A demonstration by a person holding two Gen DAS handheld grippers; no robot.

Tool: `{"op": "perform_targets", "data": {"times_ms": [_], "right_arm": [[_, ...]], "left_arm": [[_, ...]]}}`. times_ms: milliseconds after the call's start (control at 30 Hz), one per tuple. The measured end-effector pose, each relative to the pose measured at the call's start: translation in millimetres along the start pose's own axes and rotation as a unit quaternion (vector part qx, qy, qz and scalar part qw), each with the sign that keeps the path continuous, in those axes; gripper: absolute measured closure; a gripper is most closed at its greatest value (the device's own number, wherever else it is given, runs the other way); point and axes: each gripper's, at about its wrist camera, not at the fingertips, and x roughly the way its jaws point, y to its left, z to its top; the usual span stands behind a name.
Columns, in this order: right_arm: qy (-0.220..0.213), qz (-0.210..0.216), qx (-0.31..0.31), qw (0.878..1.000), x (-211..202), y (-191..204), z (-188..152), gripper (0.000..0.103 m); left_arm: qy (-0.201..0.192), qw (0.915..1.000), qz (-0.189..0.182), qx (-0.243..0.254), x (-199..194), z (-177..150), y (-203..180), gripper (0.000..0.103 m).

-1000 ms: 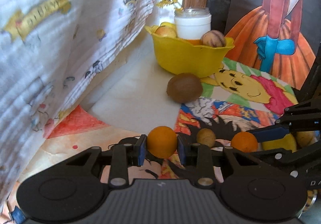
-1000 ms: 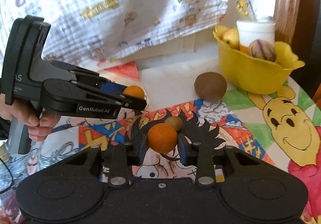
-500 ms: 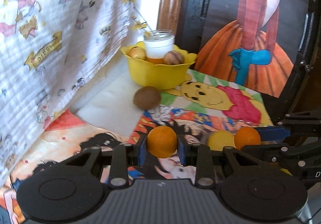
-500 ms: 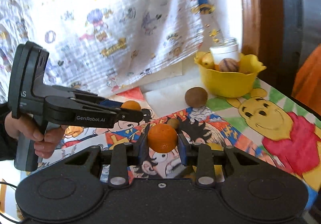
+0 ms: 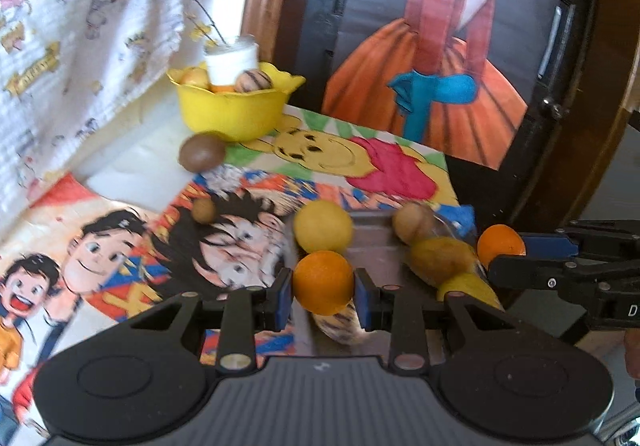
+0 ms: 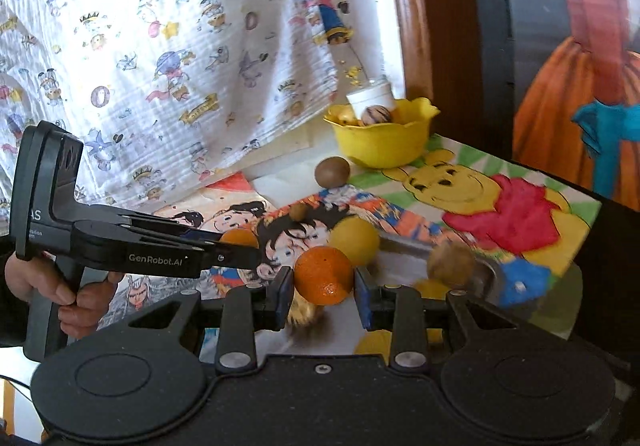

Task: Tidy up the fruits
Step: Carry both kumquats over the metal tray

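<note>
My left gripper [image 5: 323, 292] is shut on an orange [image 5: 323, 282]; it also shows in the right wrist view [image 6: 236, 246] at the left. My right gripper [image 6: 323, 286] is shut on a second orange [image 6: 324, 275], which shows in the left wrist view [image 5: 501, 246] at the right. Both are held above a grey tray [image 5: 376, 246] with a yellow round fruit [image 5: 322, 226], brownish fruits [image 5: 442, 260] and a striped one [image 5: 340, 324]. A yellow bowl [image 5: 232, 108] with fruit and a white jar [image 5: 232, 62] stands far back.
A brown round fruit [image 5: 202, 157] lies before the bowl and a small brown one [image 5: 204, 210] on the cartoon mat [image 5: 120, 246]. A printed cloth [image 6: 160, 46] hangs at the left. A dark-framed painting [image 5: 440, 66] stands behind.
Both grippers, each still holding its orange, have pulled back and risen away from the bowl. The tray with several fruits has come into view below them.
</note>
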Motion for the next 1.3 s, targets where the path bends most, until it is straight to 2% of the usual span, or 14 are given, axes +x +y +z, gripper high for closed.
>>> {"op": "perform_targets", "data": {"times_ms": [267, 600, 800, 1300], "right_arm": [[0.007, -0.004, 0.019, 1.0, -13.4, 0.5, -38.1, 0.068], [0.025, -0.031, 0.027, 0.999, -6.7, 2.6, -74.2, 0.068], [0.031, -0.043, 0.035, 0.998, 0.0, 1.8, -84.8, 0.068], [0.028, -0.059, 0.052, 0.997, 11.3, -0.3, -93.9, 0.068]], "left_arm": [[0.031, 0.9995, -0.008, -0.004, 1.7, -29.0, -20.5, 0.068], [0.059, 0.9981, 0.003, -0.016, 14.0, -47.5, -22.4, 0.068], [0.057, 0.9982, 0.019, 0.0, 22.4, -51.0, -27.3, 0.068], [0.054, 0.9981, 0.029, 0.013, 33.9, -52.4, -31.3, 0.068]]}}
